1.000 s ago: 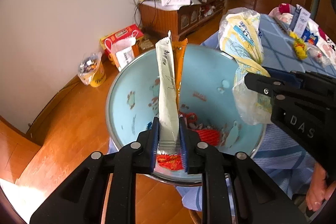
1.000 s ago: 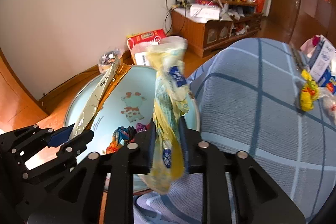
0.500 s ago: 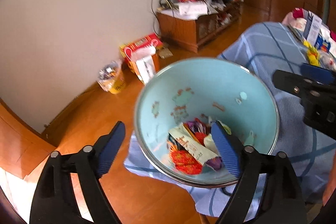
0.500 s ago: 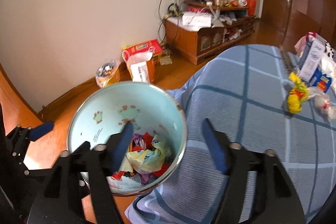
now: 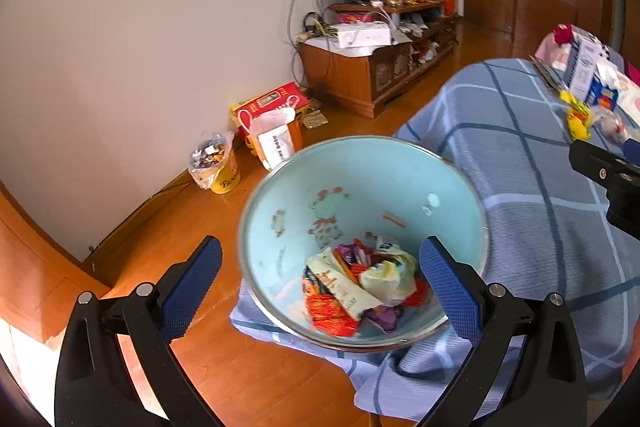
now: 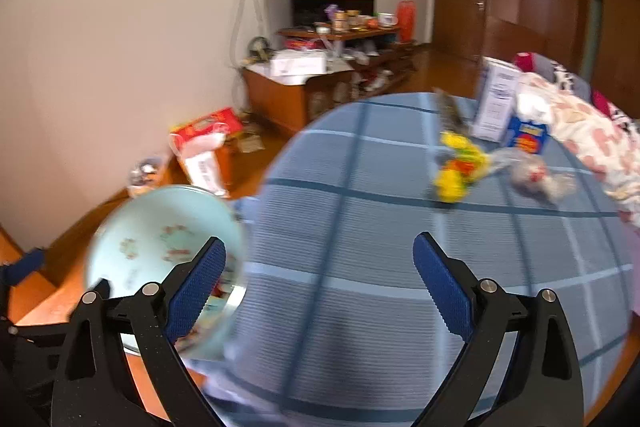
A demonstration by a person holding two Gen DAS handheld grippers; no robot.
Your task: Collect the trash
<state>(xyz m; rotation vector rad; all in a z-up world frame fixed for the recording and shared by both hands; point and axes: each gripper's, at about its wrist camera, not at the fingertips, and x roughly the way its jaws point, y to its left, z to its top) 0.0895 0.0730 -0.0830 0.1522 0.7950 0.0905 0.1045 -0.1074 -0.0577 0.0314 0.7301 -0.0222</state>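
Crumpled foil and plastic wrappers (image 5: 356, 291) lay heaped inside a round, glossy pale-blue basin (image 5: 360, 183). The left gripper (image 5: 320, 283) and right gripper (image 6: 320, 279) both had ribbed blue fingers (image 5: 192, 287) spread wide, empty, beside the checked-cloth worktop (image 6: 360, 227).

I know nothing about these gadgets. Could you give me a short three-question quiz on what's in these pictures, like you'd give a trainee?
1. True or false: the left gripper is clamped on a wrapper.
2. Where do the collected wrappers lie? A) on the floor B) in the light blue bowl C) on the wooden cabinet
3. Fill in: a yellow wrapper lies on the blue checked ____, ahead of the right gripper.

Key
1. False: both grippers are open and hold nothing.
2. B
3. tablecloth
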